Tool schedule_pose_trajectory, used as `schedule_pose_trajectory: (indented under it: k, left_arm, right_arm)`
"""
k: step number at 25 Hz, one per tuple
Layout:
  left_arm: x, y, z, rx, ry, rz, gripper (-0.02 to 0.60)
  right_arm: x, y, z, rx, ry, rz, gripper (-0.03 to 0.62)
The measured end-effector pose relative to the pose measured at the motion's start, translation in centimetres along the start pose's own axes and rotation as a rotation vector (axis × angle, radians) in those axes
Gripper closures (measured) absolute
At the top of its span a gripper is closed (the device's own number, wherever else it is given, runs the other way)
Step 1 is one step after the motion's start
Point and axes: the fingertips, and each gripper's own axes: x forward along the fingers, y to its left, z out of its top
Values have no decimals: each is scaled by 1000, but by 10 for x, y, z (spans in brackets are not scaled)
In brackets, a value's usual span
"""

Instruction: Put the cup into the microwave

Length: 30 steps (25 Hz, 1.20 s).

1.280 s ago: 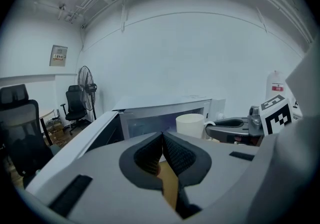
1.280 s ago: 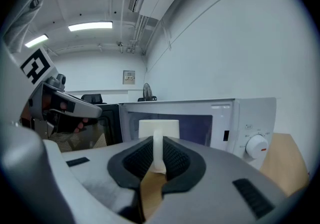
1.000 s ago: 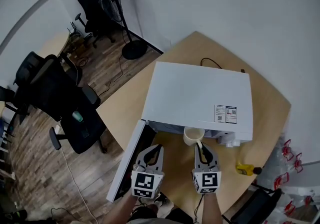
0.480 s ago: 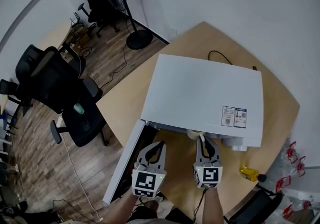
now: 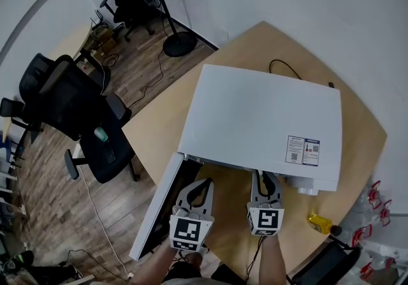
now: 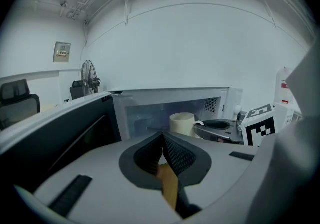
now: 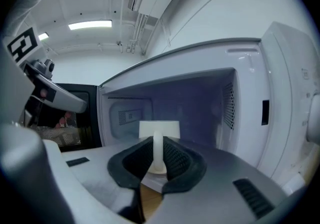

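Microwave (image 5: pixel 261 118) stands on the tabletop (image 5: pixel 360 140), its door (image 5: pixel 156 210) swung open at its left. Right tool (image 7: pixel 158 154) is pinching the handle of the white cup (image 7: pixel 159 129). The cup is upright, just inside the microwave's open front, with the back wall beyond it. Contact with the microwave's floor: cannot tell. Left tool (image 6: pixel 162 139) is pressed together with nothing between its pads, outside the microwave's opening, beside the door.
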Motion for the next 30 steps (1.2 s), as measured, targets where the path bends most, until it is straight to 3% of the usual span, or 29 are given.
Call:
schedule_pose_trajectory:
  k: [30]
  left_arm:
    - [13,6,-11,-18,32,22,557]
  right_arm:
    - [40,-4,-11,-2,-12,-6,543]
